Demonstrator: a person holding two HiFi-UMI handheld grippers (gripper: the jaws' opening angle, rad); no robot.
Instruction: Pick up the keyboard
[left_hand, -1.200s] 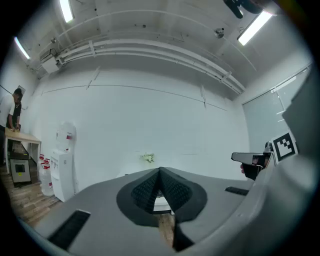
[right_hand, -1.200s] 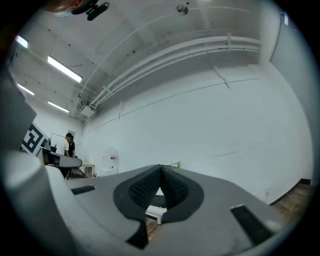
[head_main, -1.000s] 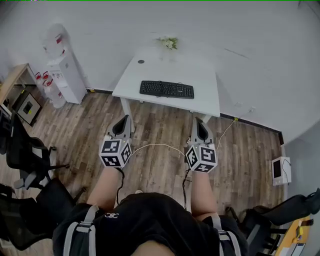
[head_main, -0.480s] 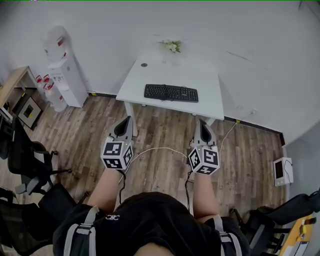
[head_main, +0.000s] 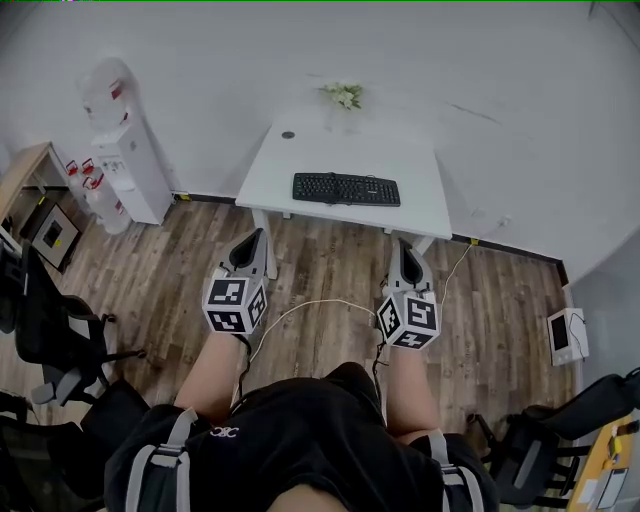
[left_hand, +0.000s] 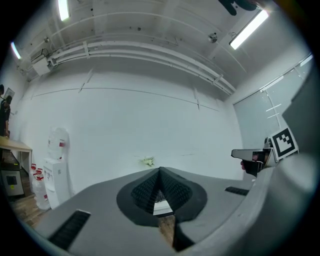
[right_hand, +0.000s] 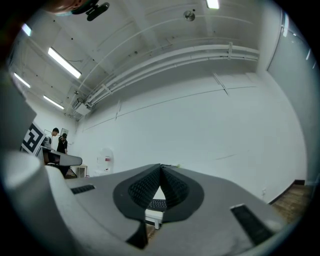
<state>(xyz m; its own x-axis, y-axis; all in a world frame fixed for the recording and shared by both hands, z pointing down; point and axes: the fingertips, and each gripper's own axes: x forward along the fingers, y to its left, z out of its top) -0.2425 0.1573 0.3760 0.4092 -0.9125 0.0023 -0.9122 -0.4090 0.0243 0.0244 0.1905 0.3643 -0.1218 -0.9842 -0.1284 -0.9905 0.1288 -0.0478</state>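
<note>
Keyboard (head_main: 346, 188) lies flat on the white worktop (head_main: 300, 160), towards its near edge, untouched. I have both grippers over the wood floor (head_main: 320, 265), well short of it. Left gripper (head_main: 251, 240): fingers (left_hand: 145, 190) clenched tip to tip, empty. Right gripper (head_main: 402, 245): likewise clenched, empty. Flowers (head_main: 345, 95) at the worktop's far edge; water dispenser (head_main: 125, 150) off left.
</note>
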